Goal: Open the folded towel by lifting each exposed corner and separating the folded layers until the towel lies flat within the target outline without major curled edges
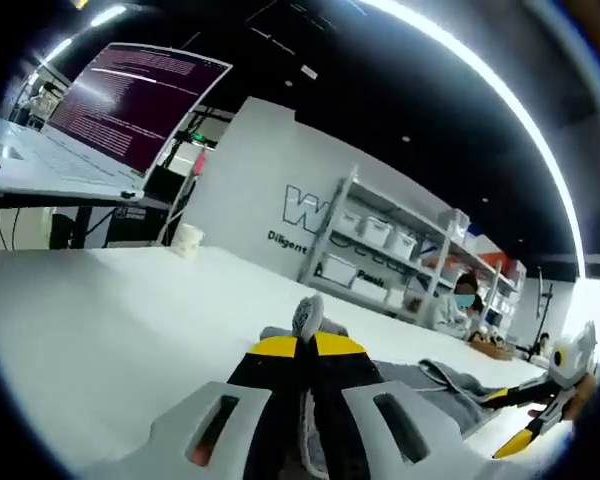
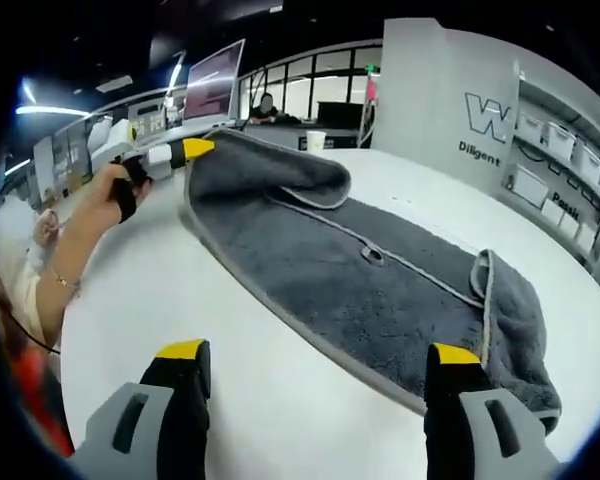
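On the white surface [image 2: 280, 400] the grey towel [image 2: 380, 290] lies mostly spread, the left gripper [image 1: 308, 345] with jaws clamped on its far corner, apparently to draw out that fold, while the right gripper [image 2: 315, 365] hovers with jaws apart beside the near edge.

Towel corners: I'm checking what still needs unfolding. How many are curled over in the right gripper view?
2: the towel has one corner folded over at the far end, near the left hand-held gripper, and one at the near right end.
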`<state>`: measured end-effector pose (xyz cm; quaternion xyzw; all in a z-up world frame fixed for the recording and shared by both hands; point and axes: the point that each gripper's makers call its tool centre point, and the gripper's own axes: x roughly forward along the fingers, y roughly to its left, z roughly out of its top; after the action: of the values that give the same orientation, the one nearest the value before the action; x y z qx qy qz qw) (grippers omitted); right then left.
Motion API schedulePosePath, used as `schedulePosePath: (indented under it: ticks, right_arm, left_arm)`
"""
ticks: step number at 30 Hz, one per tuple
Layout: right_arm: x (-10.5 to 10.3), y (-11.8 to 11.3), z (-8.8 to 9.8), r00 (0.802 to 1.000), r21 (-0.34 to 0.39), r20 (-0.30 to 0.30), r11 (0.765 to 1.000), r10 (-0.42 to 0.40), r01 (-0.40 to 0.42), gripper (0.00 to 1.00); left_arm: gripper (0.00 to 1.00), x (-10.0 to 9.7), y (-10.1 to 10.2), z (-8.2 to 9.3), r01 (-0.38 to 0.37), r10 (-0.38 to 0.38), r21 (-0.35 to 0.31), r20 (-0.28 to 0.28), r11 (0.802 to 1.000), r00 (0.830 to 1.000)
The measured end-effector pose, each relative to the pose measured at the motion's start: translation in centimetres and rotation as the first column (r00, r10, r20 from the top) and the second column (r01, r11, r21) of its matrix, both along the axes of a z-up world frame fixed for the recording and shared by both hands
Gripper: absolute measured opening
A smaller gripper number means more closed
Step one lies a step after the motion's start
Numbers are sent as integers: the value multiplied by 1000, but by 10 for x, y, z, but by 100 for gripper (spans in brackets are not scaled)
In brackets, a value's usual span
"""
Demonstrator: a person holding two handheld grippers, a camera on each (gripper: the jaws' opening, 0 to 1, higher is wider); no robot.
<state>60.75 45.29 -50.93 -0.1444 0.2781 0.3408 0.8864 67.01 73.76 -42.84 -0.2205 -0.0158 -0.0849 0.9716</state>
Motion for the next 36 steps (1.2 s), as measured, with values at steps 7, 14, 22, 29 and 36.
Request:
schedulePosePath:
  ticks: [7, 14, 22, 29, 36]
  right_arm:
    - [0, 0, -1, 1000, -3, -3, 1000, 2, -2, 88]
    - [-1, 1, -2, 1000, -7, -6, 1000, 8, -8, 88]
    - [-2, 1, -3, 1000, -10, -12, 1000, 12, -12, 88]
    - [-3, 2, -3, 1000, -12, -12, 1000, 16, -16, 88]
    - [-3, 3, -4, 1000, -13, -14, 1000, 18, -18, 88]
  left_arm:
    - [1, -7, 28, -3, -126, 127, 51, -11, 991, 992]
    - [2, -13, 42, -15, -193, 208, 187, -60, 963, 976]
    - [2, -16, 48, -41, -171, 202, 190, -155, 967, 967]
    - [2, -17, 51, -57, -136, 222, 332, -238, 934, 945]
    - [4, -15, 46, -63, -84, 218, 431, -271, 899, 938]
